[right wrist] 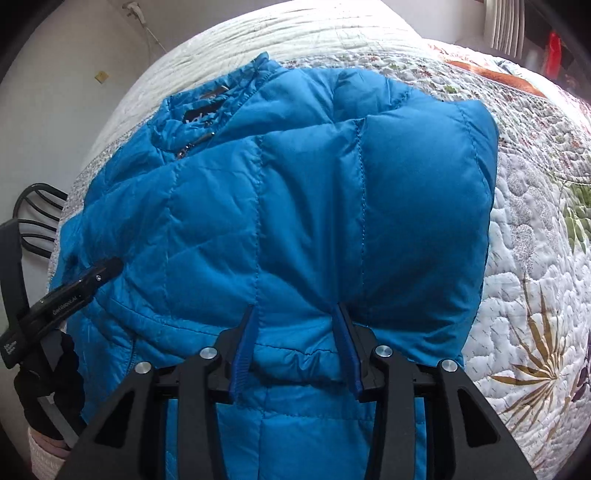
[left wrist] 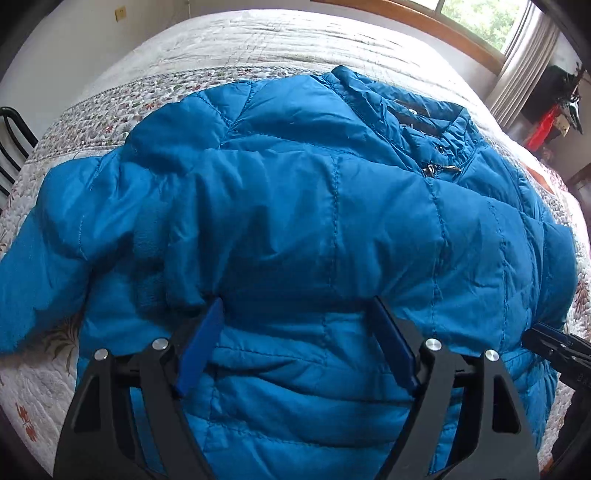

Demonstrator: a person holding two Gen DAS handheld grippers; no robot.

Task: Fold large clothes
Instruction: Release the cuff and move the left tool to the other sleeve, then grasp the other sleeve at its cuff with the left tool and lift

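Note:
A blue quilted puffer jacket (left wrist: 314,206) lies front up on the bed, collar and zipper pull (left wrist: 439,170) at the far side. It also fills the right wrist view (right wrist: 295,206), with a sleeve folded across its right part. My left gripper (left wrist: 297,310) is open, its blue-padded fingers (left wrist: 201,347) pressed down into the jacket's lower body near a fold. My right gripper (right wrist: 295,314) is partly open, its fingers (right wrist: 347,347) astride a bunched ridge of the jacket near the hem. The left gripper also shows in the right wrist view (right wrist: 107,267), resting on the jacket's left side.
The bed carries a white floral quilt (right wrist: 535,258). A black metal chair (left wrist: 11,147) stands at the left of the bed. A window (left wrist: 480,22) with a curtain is at the far right, beside red and black items (left wrist: 546,125).

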